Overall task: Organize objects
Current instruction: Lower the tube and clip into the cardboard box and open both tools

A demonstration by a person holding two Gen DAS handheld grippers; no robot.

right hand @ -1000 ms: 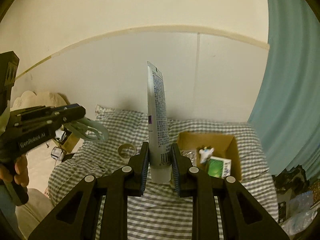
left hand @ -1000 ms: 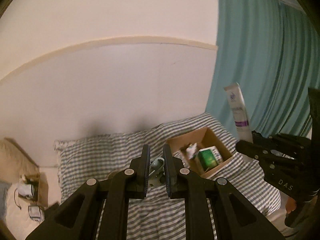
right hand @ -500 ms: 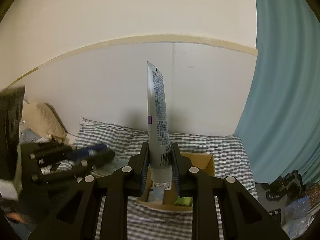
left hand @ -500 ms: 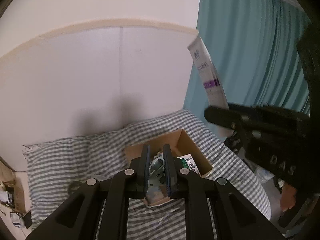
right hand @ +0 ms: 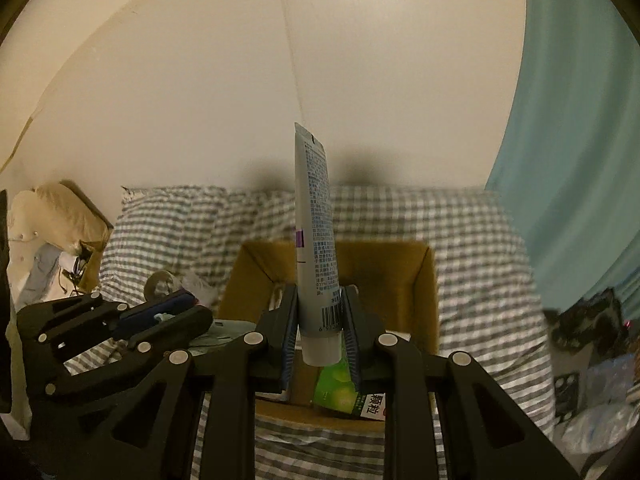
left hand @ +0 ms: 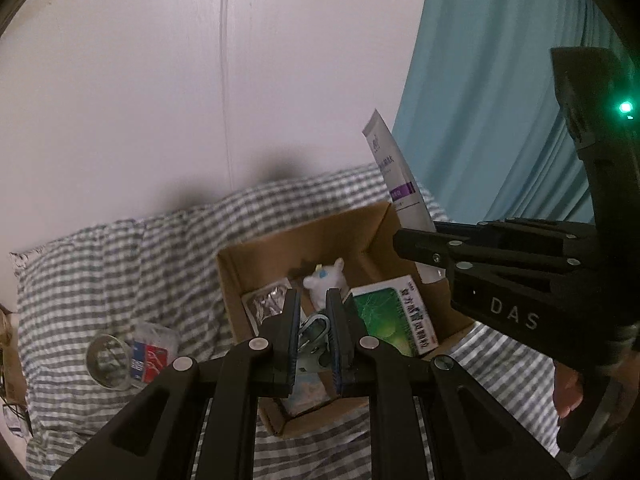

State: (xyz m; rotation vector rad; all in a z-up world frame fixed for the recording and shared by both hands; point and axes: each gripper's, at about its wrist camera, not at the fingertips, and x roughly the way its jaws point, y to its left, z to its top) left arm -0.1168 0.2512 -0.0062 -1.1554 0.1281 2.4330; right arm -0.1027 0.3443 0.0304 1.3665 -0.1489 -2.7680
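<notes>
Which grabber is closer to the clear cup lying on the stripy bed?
The left one. The left gripper, holding a small metal clip, is over the cardboard box, right beside the cup. The right gripper, holding the white tube, is over the box's far side.

Box (left hand: pixel 256 264) on bed (left hand: pixel 120 256) w/ carton (left hand: pixel 394 320) right, toy (left hand: pixel 324 280) behind, probably jar (left hand: pixel 128 354) left outside.

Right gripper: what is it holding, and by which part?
The right gripper is shut on a tube, clamped near its cap end, the crimped end pointing up, above the cardboard box.
</notes>
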